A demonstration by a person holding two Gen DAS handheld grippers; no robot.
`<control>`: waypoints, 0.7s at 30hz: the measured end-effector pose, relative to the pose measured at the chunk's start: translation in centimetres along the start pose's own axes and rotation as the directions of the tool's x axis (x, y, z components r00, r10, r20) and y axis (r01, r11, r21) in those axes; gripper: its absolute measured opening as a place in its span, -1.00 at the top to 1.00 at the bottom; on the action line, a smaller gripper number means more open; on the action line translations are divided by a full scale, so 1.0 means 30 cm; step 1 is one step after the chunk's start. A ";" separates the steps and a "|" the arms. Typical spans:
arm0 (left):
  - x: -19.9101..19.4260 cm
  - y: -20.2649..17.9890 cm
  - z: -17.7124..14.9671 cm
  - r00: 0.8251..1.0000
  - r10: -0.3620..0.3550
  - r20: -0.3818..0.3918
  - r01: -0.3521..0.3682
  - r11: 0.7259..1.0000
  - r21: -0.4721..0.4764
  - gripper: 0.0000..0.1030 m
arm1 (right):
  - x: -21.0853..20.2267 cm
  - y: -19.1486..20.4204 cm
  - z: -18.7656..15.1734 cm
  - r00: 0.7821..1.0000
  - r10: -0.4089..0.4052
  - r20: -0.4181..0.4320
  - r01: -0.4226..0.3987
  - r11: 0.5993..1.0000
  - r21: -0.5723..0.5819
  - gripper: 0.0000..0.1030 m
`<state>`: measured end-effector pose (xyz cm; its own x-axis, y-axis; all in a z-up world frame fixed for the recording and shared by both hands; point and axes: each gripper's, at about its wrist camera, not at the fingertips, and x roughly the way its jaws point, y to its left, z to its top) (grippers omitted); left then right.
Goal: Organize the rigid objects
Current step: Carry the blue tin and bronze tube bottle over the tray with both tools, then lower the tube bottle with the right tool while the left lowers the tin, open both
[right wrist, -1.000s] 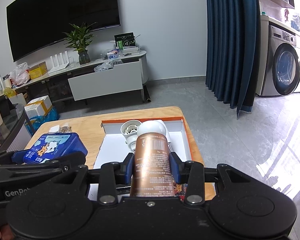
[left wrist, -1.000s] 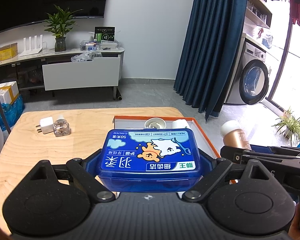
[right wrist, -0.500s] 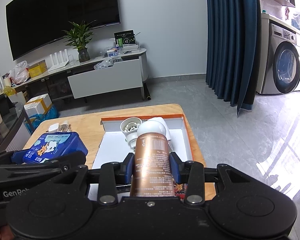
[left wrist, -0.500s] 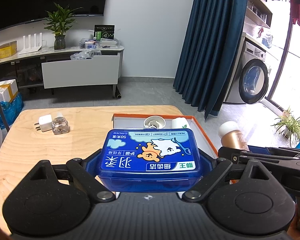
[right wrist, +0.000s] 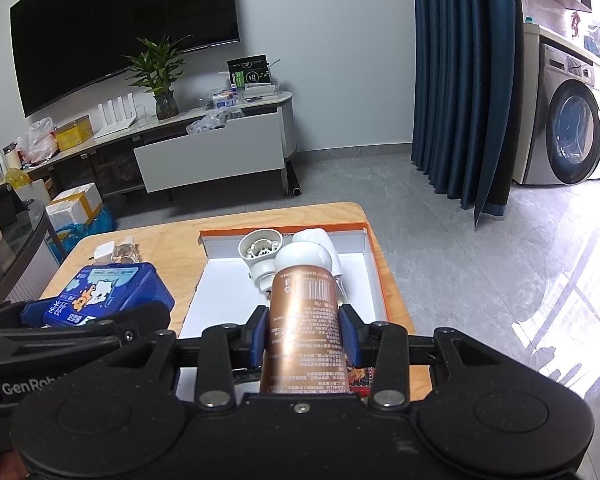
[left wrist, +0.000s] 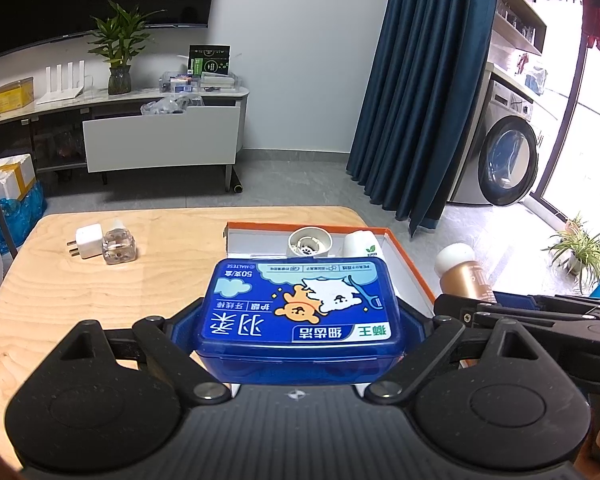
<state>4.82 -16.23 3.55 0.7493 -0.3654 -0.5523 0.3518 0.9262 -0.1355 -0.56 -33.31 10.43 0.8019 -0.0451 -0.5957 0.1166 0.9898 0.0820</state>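
A blue box [left wrist: 300, 312] is clamped in the wide-spread left gripper [left wrist: 300, 320], a bronze bottle [right wrist: 304, 328] in the narrowly closed right gripper [right wrist: 304, 332], both above the tray [right wrist: 374, 264]; lowering and release are judged next.

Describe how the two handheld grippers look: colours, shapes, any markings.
Both match: the left gripper and right gripper have matte black bodies with two round domed housings, black linkage arms on silver pins, and blue pads inside the fingers. White lettering starting "GenRob" shows on the left gripper's side in the right wrist view. No cables or sleeves visible.
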 end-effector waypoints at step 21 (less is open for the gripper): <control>0.049 0.024 -0.006 0.999 0.000 -0.041 0.000 1.000 -0.003 -0.82 | 0.099 -0.027 -0.002 0.997 -0.015 -0.072 0.015 1.000 0.003 0.09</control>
<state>6.08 -16.08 2.51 0.7256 -0.3618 -0.5854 0.3503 0.9264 -0.1384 1.69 -34.25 8.55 0.7562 -0.0500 -0.6525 0.1307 0.9885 0.0756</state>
